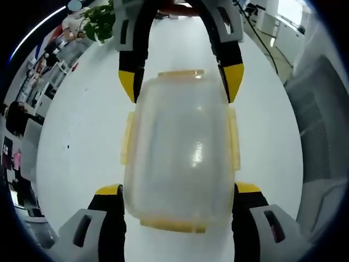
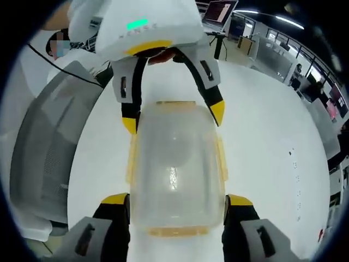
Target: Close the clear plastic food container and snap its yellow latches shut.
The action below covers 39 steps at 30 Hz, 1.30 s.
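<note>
your left gripper [image 1: 178, 192] is spread, its jaws flanking one end of the clear container [image 1: 180, 153], which lies lid-on upon the white table [image 1: 82, 142]. your right gripper [image 2: 177, 203] is spread likewise, straddling the opposite end; yellow latches [image 2: 221, 158] line the container's sides.

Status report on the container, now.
Left gripper and right gripper open, straddling opposite ends of the clear container. Lid on, yellow latches look flared out, unsnapped. White table around it, nothing blocking.
</note>
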Available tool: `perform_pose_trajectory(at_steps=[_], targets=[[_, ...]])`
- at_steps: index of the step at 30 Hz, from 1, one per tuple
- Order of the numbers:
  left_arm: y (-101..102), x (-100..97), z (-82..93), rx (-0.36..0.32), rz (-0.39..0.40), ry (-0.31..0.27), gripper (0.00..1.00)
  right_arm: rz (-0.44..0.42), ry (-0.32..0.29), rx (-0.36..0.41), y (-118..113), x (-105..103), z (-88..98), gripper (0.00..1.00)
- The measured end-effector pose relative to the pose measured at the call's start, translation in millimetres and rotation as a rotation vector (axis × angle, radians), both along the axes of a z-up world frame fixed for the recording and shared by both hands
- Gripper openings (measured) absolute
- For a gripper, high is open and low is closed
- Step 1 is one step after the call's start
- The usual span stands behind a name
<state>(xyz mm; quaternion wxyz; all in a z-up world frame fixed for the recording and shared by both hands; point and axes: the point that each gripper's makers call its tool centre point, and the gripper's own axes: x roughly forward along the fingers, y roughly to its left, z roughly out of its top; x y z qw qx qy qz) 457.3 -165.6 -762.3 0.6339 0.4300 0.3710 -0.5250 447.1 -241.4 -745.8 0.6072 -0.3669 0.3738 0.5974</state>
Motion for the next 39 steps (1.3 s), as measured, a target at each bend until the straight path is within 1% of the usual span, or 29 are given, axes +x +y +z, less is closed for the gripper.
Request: perform_pose_trajectory(at_steps=[4,7,14,26,34,39], targets=[[9.6,2.1,-0.5,0.007,0.002,-0.002,0.78,-0.001,-0.001,-0.008,9.5,1.4,0.0,0.69],[18.0,4.7,-0.7,0.010,0.000,-0.005,0.79,-0.004,-0.002,0.000,16.7,3.6,-0.1,0.69],[28.4,11.8,-0.8,0.002,-0.002,-0.007,0.79,-0.010,-0.004,0.005,27.9,10.2,-0.2,0.69],[38.8,30.2,-1.1,-0.011,-0.007,-0.015,0.79,-0.021,-0.009,0.012,38.5,26.7,-0.2,0.69],[41.2,43.9,-1.1,-0.030,0.001,-0.024,0.79,-0.020,-0.010,0.020,41.2,40.8,0.0,0.69],[42.0,50.6,-1.3,-0.025,-0.004,-0.025,0.79,-0.023,-0.009,0.023,43.0,46.7,0.0,0.69]])
